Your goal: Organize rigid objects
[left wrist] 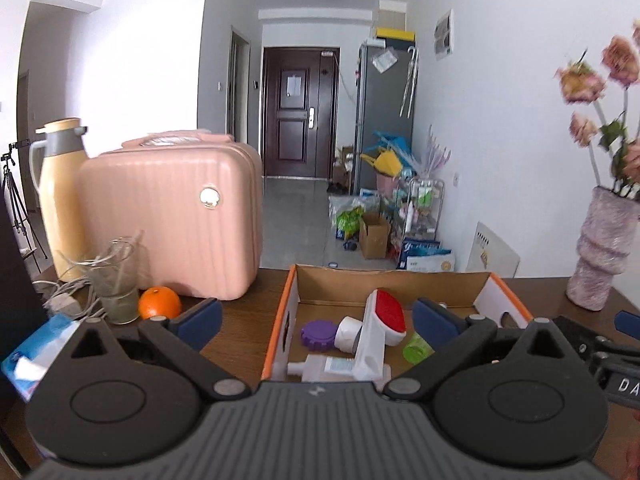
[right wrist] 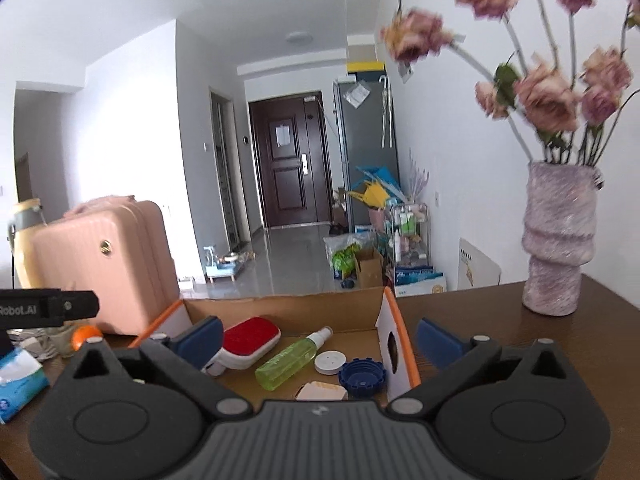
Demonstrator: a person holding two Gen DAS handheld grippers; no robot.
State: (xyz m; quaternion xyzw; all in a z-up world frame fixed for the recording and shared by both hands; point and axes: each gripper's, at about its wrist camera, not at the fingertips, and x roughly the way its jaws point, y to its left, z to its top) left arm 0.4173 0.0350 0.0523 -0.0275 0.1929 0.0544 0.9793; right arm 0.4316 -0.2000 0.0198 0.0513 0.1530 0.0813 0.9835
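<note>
A cardboard box (left wrist: 392,283) with orange edges stands on the brown table ahead of both grippers. It holds a red-and-white brush (left wrist: 383,318), a purple cap (left wrist: 318,334), a white pump bottle (left wrist: 340,366) and a green spray bottle (right wrist: 291,360). A white round lid (right wrist: 330,360) and a blue cap (right wrist: 362,378) lie near its right wall. My left gripper (left wrist: 316,306) is open above the box's near side, nothing between its pads. My right gripper (right wrist: 320,323) is open too, straddling the box's right wall (right wrist: 394,344) without touching it.
Left of the box are a pink suitcase (left wrist: 172,220), a yellow thermos (left wrist: 60,184), a glass (left wrist: 116,280), an orange (left wrist: 159,302), cables and a blue tissue pack (left wrist: 36,354). A vase of pink flowers (right wrist: 558,240) stands at the right. The table's far edge runs behind the box.
</note>
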